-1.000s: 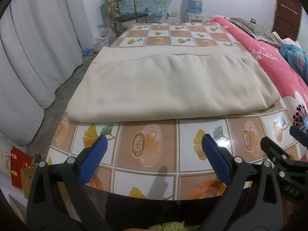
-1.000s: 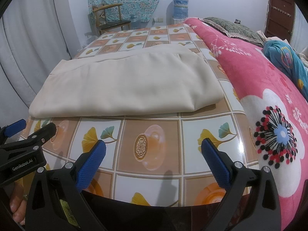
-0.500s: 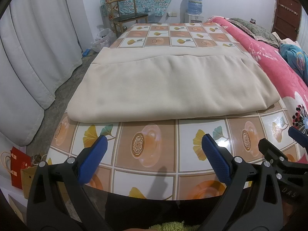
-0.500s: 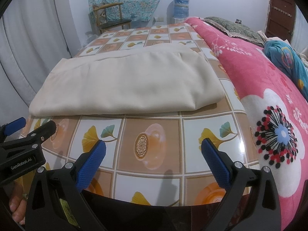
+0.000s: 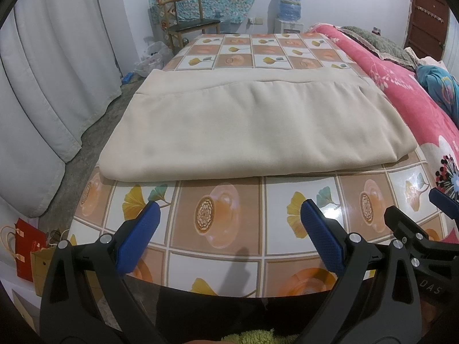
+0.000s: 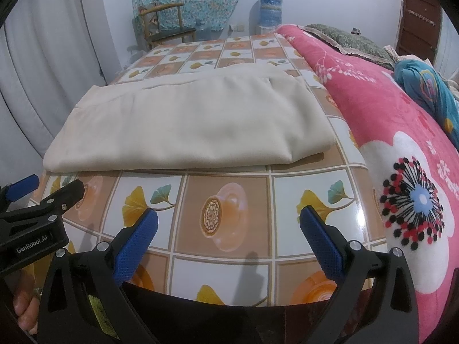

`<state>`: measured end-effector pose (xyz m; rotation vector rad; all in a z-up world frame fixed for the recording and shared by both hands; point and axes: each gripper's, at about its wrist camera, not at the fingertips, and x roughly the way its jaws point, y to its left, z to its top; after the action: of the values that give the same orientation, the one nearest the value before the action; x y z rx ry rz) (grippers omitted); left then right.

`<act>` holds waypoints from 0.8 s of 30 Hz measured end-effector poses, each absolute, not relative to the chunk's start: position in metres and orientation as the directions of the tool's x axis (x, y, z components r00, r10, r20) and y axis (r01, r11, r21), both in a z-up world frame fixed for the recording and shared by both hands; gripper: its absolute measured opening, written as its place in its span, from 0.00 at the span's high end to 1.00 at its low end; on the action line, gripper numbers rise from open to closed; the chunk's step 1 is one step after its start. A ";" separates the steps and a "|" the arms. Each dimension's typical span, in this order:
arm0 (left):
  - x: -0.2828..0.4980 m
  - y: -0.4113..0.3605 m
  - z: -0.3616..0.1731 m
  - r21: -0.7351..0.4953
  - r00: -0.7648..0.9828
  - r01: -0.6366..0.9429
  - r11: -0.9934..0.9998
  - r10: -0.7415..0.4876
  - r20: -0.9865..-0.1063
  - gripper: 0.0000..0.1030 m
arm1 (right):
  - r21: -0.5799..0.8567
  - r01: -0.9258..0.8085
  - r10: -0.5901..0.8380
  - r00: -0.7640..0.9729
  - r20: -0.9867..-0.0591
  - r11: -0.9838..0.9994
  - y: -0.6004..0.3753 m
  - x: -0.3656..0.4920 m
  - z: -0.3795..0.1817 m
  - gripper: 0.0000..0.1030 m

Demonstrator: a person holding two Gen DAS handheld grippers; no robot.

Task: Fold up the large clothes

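A large beige cloth lies folded flat in a wide rectangle across the table, which has a tiled leaf-and-cup pattern. My left gripper hovers open over the table's near edge, short of the cloth's near fold. My right gripper is open too, level with the left one and to its right, nothing between its blue pads. Each gripper shows at the edge of the other's view.
A bed with a pink flowered blanket runs along the table's right side. Grey curtains hang on the left, with a red paper bag on the floor. A wooden chair and a water dispenser stand at the far wall.
Almost nothing moves. Both grippers stay open near the table's front edge; the right one drifts very slightly in the left wrist view.
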<state>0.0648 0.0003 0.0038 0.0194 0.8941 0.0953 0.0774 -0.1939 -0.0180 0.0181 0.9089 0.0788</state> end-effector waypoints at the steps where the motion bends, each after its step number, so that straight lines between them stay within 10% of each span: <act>1: 0.065 -0.001 0.004 0.056 0.623 -0.075 0.996 0.091 -0.777 0.08 | 0.048 -0.061 0.075 0.612 -0.787 0.997 -0.194 0.077 -0.018 0.06; 24: 0.067 0.001 0.006 0.045 0.626 -0.079 0.996 0.085 -0.776 0.08 | 0.039 -0.070 0.074 0.613 -0.786 0.997 -0.192 0.078 -0.014 0.06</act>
<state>0.0668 0.0006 0.0058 0.0072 0.8900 0.0937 0.0780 -0.1922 -0.0145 0.0049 0.9066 0.0827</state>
